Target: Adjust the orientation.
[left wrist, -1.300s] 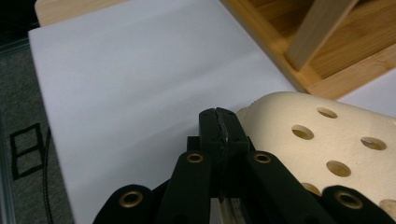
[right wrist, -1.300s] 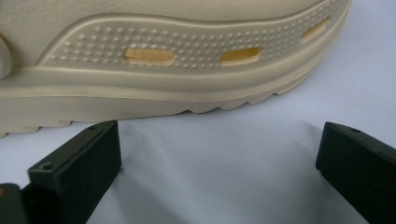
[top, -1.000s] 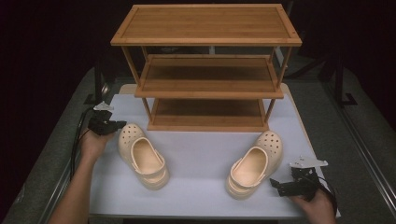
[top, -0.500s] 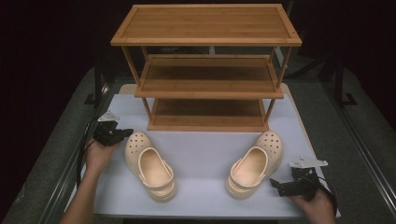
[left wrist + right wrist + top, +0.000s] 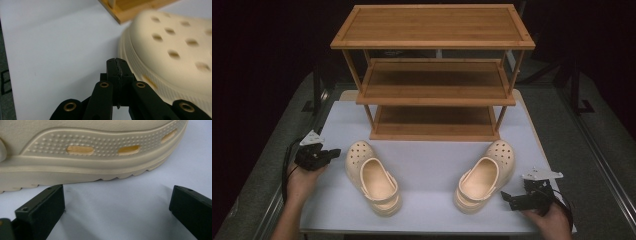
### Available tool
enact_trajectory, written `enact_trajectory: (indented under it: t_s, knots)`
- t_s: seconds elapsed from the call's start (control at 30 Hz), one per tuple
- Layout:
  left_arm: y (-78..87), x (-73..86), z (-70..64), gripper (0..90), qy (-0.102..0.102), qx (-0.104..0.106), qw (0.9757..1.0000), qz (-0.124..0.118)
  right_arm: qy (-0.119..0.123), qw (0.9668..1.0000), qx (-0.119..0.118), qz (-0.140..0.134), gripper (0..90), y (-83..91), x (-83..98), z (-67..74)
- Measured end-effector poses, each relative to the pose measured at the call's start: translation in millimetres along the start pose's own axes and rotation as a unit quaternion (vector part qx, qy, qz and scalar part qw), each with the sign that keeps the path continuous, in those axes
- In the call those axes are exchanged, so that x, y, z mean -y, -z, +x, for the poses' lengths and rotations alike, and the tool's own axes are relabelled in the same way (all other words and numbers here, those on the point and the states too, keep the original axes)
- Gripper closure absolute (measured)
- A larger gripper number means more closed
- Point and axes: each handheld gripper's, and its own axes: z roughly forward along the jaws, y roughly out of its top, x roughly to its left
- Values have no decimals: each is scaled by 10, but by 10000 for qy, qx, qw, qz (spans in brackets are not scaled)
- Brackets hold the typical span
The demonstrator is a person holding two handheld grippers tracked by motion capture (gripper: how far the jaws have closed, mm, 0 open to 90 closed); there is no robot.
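This looks like a recording lab or studio set-up rather than a home. A white desk [image 5: 427, 165] stands alone on grey carpeted floor [image 5: 592, 130], and everything beyond it falls into near-black darkness — the light lands on the work surface alone. Dark stand legs [image 5: 579, 92] and other black hardware rise at the edges of the carpet, the kind of rigging that holds cameras or lamps. On the desk sits a bare three-tier bamboo shoe rack [image 5: 434, 75] with two cream foam clogs [image 5: 374, 177] in front of it — staged props, with no household clutter around them. Cabled hand-held claws at both desk corners add to the test-bench feel.
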Motion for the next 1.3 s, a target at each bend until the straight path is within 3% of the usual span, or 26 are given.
enact_trajectory:
  t_s: [0.17, 0.3, 0.47, 0.73, 1.3]
  knots:
    - [110, 261, -145, 900, 59, 160, 9998, 104, -8, 10000, 3, 12, 0, 1, -1, 3]
    - [76, 399, -294, 900, 23, 328, 9991, 257, -14, 10000, 5, 19, 0, 1, -1, 4]
    - [-15, 343, -370, 900, -165, 317, 9989, 310, -13, 10000, 8, 22, 0, 1, -2, 5]
    - [-71, 288, -386, 900, -212, 355, 9987, 286, -13, 10000, 5, 19, 0, 0, -2, 4]
    - [-409, -55, -599, 900, -516, 566, 9966, 294, -4, 10000, 3, 9, 0, -2, -1, 1]
